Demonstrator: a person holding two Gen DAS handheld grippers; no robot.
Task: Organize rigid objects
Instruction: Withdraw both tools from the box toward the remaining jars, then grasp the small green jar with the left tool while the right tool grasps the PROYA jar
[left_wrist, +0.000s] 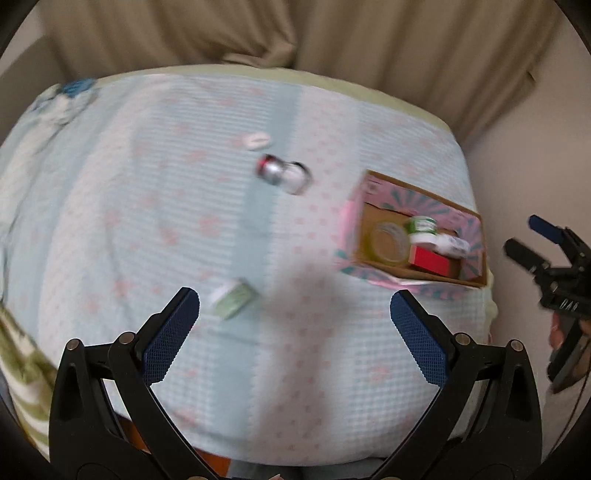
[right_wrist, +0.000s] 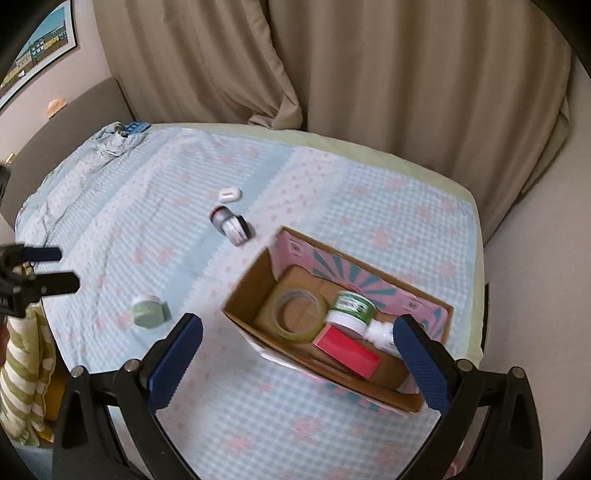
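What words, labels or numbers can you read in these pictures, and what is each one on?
None can be read.
Green jar in the cardboard box: label print too blurred.
White bottle: dark print, too small.
Box flap: small print, illegible.
Pale green jar and the silver-capped jar on the bedspread: blurred.

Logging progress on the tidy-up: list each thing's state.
Box: open, partly filled.
Tape roll: flat in box.
Red box: in box.
Green jar: on bed, tipped.
Silver bottle: lying on bed.
Left gripper: open.
Right gripper: open.
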